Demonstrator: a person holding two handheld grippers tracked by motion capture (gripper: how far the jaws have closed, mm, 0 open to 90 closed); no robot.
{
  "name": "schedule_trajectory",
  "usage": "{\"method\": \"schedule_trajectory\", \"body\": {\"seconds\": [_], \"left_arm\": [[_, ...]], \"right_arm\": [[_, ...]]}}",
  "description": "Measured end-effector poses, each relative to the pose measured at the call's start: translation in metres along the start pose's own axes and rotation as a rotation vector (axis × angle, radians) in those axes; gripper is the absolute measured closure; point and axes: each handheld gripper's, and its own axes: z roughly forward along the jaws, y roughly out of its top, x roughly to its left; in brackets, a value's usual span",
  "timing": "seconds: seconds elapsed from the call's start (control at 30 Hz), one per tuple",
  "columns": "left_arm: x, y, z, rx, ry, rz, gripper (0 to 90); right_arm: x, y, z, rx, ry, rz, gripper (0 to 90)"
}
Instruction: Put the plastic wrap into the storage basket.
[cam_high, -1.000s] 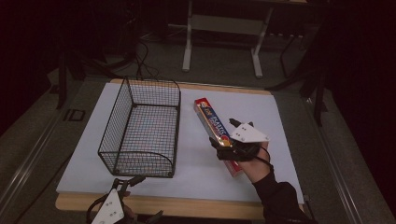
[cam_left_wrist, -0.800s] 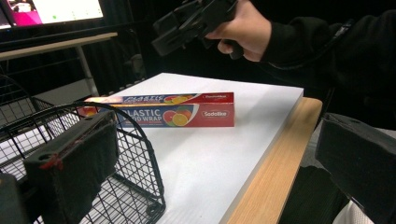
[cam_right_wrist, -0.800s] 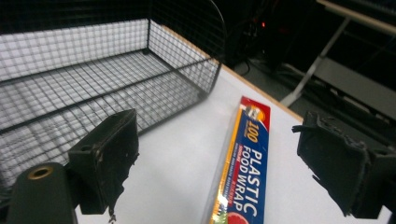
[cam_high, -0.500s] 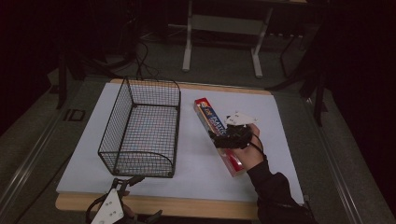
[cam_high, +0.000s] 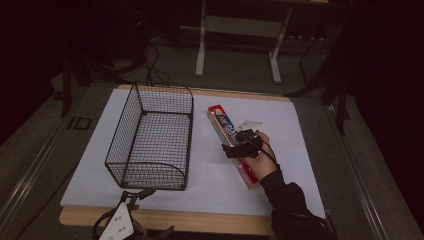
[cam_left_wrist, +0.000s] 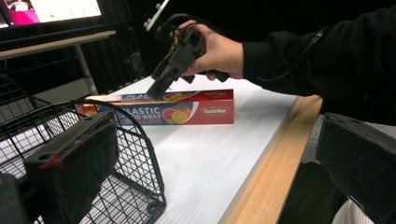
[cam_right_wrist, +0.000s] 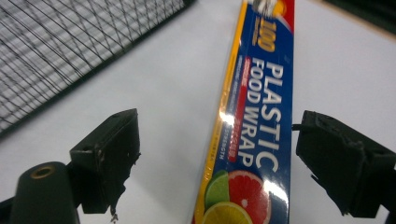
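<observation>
A long red and blue plastic food wrap box (cam_high: 221, 122) lies flat on the white mat, just right of a black wire basket (cam_high: 150, 142). My right gripper (cam_high: 232, 150) hovers over the middle of the box and points down at it. In the right gripper view the box (cam_right_wrist: 261, 116) runs between the open jaws of the right gripper (cam_right_wrist: 224, 158), and neither pad touches it. The left gripper view shows the right gripper (cam_left_wrist: 161, 86) tilted down onto the box (cam_left_wrist: 187, 109). My left gripper (cam_high: 137, 194) rests at the table's front edge by the basket's near end, with the jaws of the left gripper (cam_left_wrist: 215, 163) wide open and nothing between them.
The white mat (cam_high: 210, 185) covers most of a wooden table, whose bare front edge (cam_high: 200, 220) shows. The basket (cam_left_wrist: 130, 158) has nothing in it. A desk frame (cam_high: 237, 30) and cables stand on the floor beyond the table. A lit monitor (cam_left_wrist: 51, 9) glows at the far side.
The right hand has come down and shifted a little left, from beside the box to directly over its middle. The left gripper has stayed where it was.
</observation>
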Motion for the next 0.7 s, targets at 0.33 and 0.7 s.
{"method": "schedule_trajectory", "body": {"seconds": [0.33, 0.7], "left_arm": [[0.001, -0.001, 0.000, 0.004, -0.003, -0.002, 0.1], [0.001, -0.001, 0.001, 0.011, -0.010, 0.006, 0.1]], "right_arm": [[-0.010, 0.002, 0.022, 0.133, -0.020, 0.066, 15.8], [-0.023, 0.013, 0.044, 0.304, -0.048, 0.122, 19.5]]}}
